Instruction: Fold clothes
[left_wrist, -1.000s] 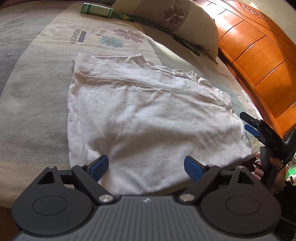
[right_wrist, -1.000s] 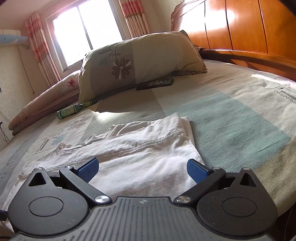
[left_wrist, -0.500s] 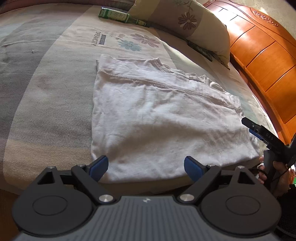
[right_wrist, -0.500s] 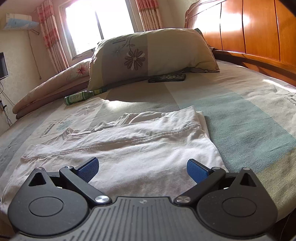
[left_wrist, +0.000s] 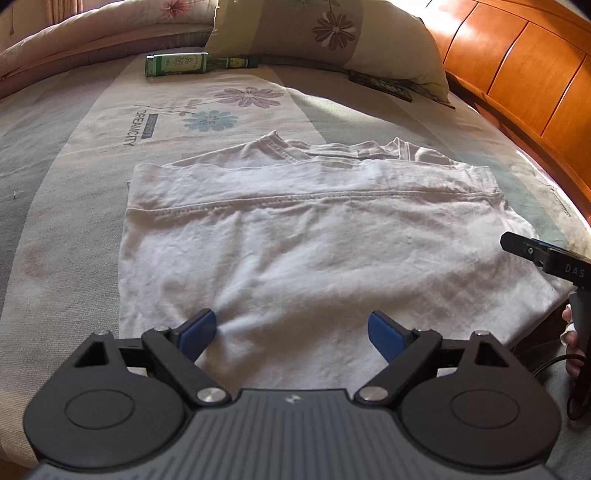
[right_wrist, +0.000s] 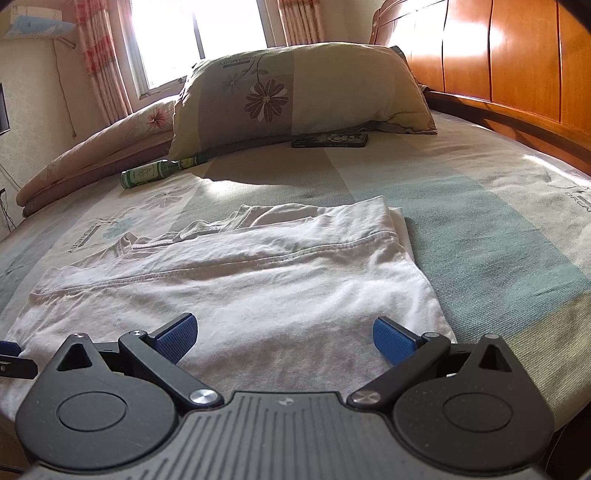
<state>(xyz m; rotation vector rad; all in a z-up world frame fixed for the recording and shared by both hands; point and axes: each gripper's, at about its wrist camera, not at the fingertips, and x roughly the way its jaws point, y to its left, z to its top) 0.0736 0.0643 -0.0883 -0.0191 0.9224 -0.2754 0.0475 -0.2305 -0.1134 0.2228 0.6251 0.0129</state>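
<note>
T-shirt (left_wrist: 317, 251) lies half-folded on the bed (left_wrist: 55, 177), both our tongs (left_wrist: 291, 332) (right_wrist: 284, 338) gaping empty, near hem likely next.

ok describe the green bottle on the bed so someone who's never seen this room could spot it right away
Start at the big flowered pillow leaning by the wooden headboard. Follow its lower edge toward the window side, where the green bottle lies on its side on the bedspread, neck toward the pillow. It is the only green glass thing there; the nearby flat dark object is rectangular and black.
</note>
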